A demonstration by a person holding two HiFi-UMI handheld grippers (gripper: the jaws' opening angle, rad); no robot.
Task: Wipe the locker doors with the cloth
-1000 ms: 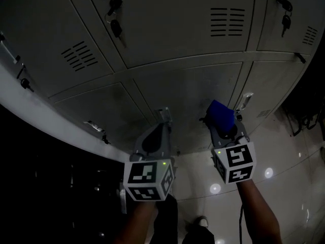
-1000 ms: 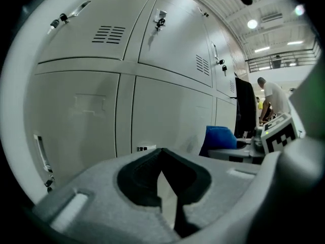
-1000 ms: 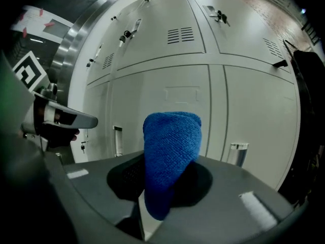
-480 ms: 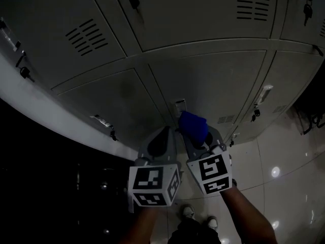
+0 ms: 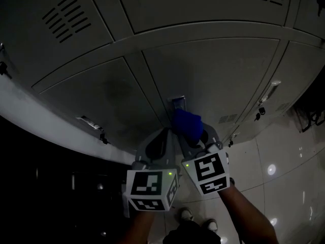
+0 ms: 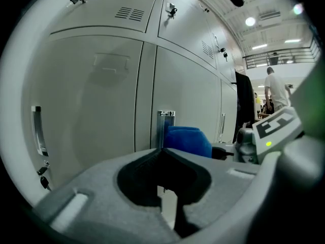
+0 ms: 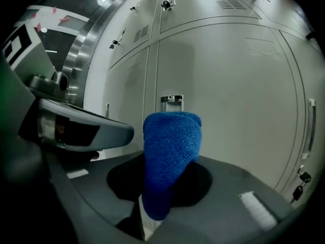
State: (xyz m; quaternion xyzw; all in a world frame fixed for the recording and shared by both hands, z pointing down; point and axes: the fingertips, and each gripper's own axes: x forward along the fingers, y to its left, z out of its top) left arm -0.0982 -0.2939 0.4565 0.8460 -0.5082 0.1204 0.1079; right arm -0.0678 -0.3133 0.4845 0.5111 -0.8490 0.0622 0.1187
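Note:
Grey locker doors [image 5: 213,70] fill the head view. My right gripper [image 5: 195,136] is shut on a folded blue cloth [image 5: 188,125], whose rounded end sticks out past the jaws just short of a metal door handle [image 5: 177,103]. In the right gripper view the blue cloth [image 7: 170,151] stands upright between the jaws, below the handle [image 7: 172,101]. My left gripper [image 5: 165,133] hangs close beside the right one, shut and holding nothing. Its own view shows the jaws meeting at the tips [image 6: 161,150], with the cloth [image 6: 187,140] just to the right and the door [image 6: 96,100] ahead.
More handles and hanging keys [image 5: 260,111] sit on the neighbouring doors. A glossy tiled floor [image 5: 289,161] lies at the right, a dark area at the left. The person's shoes [image 5: 185,215] show below the grippers. People [image 6: 277,88] stand far off to the right.
The right gripper has carried the cloth leftward, from near the right-hand door to the centre handle, ending close beside the left gripper. The head view has shifted down the lockers.

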